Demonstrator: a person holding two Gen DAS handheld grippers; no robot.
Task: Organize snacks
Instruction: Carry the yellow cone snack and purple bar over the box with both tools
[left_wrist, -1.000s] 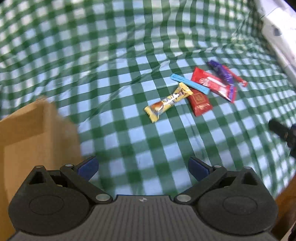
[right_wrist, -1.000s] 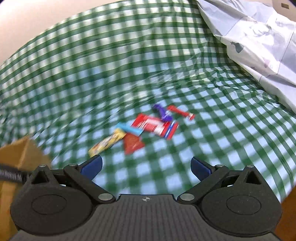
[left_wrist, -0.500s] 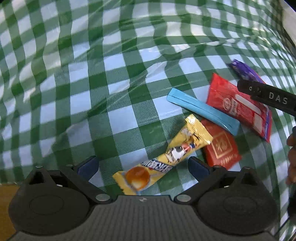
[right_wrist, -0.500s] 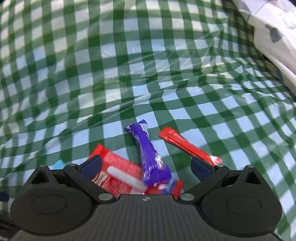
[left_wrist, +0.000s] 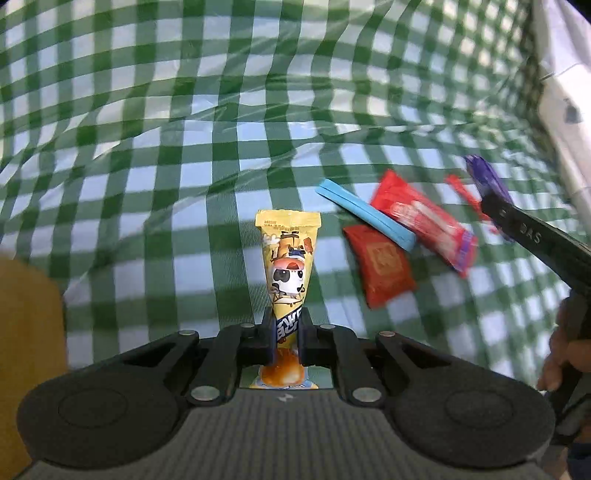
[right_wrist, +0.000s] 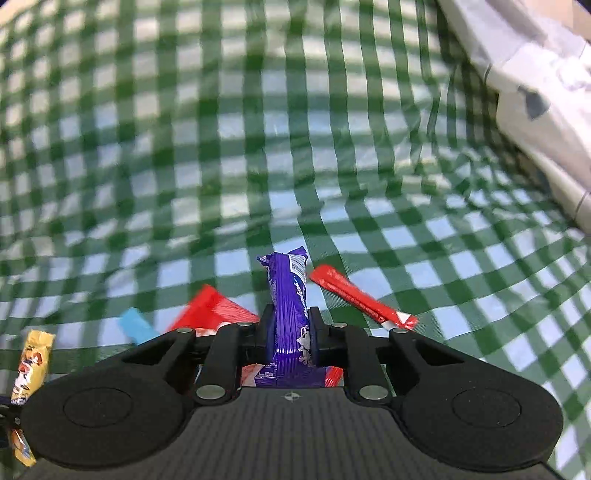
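Open checked cloth (left_wrist: 229, 147) ahead; cardboard box (left_wrist: 26, 332) blocks left; white bag (right_wrist: 535, 92) right.

Ahead of the black left claw (left_wrist: 287, 325), the cloth (left_wrist: 221, 147) is green-and-white check. Between its pads is a yellow pack (left_wrist: 288, 254) with a black-and-white cow. Right of it lie a blue stick (left_wrist: 365, 214) and red packets (left_wrist: 384, 266). The black right claw (right_wrist: 290, 332) pinches a purple bar (right_wrist: 288, 295).

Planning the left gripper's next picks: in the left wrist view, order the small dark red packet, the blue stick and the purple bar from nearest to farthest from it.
From the left gripper, shut on the yellow snack:
1. Small dark red packet, just right of it.
2. Blue stick, beyond the packet, to the right.
3. Purple bar, far right, held up by the right gripper.
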